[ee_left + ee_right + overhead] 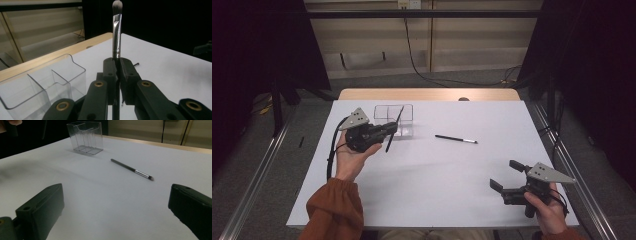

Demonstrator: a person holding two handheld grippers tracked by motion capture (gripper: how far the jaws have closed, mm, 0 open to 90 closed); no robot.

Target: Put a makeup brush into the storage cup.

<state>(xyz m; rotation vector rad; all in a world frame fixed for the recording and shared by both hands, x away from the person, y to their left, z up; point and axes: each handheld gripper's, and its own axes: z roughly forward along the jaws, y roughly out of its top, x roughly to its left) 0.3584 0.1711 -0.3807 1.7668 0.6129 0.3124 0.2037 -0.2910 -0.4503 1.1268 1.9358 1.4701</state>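
Note:
My left gripper (388, 128) is shut on a makeup brush (116, 30), which stands upright between the jaws with its grey bristles on top. In the high view that brush (394, 131) slants beside the clear plastic organizer (393, 119). The organizer (45, 82) has divided compartments and sits just left of the jaws in the left gripper view. A second brush (456, 138) with a black handle and silver ferrule lies flat on the white table (437, 170). My right gripper (504, 175) is open near the front right corner, and that lying brush (132, 169) rests well ahead of it.
The organizer (86, 137) stands at the far left in the right gripper view. A wooden strip (427, 94) borders the table's far edge. Metal rails run along both sides of the table, and a cable hangs on the back wall.

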